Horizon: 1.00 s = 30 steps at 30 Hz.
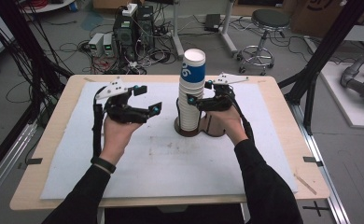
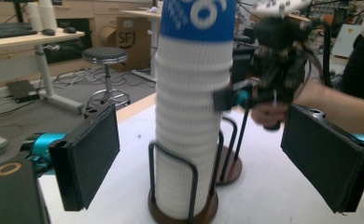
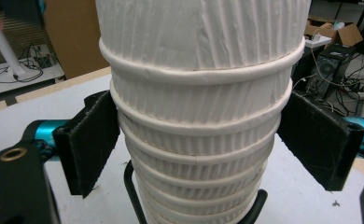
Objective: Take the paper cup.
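Jaws of the right gripper (image 1: pixel 203 100) clamp the paper cup stack (image 1: pixel 191 93) mid-height, pads against its ribbed sides, steadying it in the wire holder (image 1: pixel 189 128) at the worktop's (image 1: pixel 273 140) centre. Left gripper (image 1: pixel 145 100) hangs left of the stack, jaws wide and empty. Best bring it level onto the blue-banded top cup (image 1: pixel 193 70), squeezing gently and lifting straight up.

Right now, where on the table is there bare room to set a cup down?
The white mat is bare in front of the cup stack, between the forearms, and at its far left corner. It is crowded around the stack's holder, where the right hand-held gripper sits.
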Motion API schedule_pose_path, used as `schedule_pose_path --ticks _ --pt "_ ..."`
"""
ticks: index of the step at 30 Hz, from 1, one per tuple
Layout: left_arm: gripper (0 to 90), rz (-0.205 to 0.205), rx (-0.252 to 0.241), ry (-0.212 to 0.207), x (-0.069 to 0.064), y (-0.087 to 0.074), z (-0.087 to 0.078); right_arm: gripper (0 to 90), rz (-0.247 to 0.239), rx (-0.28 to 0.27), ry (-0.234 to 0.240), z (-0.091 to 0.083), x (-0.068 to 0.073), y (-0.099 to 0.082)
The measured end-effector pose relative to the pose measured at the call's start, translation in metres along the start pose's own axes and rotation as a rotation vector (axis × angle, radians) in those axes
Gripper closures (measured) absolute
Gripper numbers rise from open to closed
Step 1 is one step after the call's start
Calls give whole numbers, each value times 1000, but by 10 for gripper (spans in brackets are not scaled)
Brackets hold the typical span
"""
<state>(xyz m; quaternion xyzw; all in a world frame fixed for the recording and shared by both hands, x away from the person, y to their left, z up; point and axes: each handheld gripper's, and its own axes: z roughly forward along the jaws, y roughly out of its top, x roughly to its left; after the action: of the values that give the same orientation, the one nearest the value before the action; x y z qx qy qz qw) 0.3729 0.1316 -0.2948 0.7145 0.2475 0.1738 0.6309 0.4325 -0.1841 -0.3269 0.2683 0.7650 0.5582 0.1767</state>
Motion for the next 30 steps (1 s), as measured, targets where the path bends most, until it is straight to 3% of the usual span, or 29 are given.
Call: schedule_pose_path --ticks 7,14,24,30 --pt "115 23 4 -17 1 31 26 140 -1 0 1 0 0 0" --pt "146 0 -10 -74 4 62 59 141 -6 1 -1 0 1 0" --pt "178 -13 22 -137 6 86 94 142 -12 3 -3 0 1 1" --pt "184 -5 56 -138 7 92 106 143 -12 6 -6 -2 0 1"
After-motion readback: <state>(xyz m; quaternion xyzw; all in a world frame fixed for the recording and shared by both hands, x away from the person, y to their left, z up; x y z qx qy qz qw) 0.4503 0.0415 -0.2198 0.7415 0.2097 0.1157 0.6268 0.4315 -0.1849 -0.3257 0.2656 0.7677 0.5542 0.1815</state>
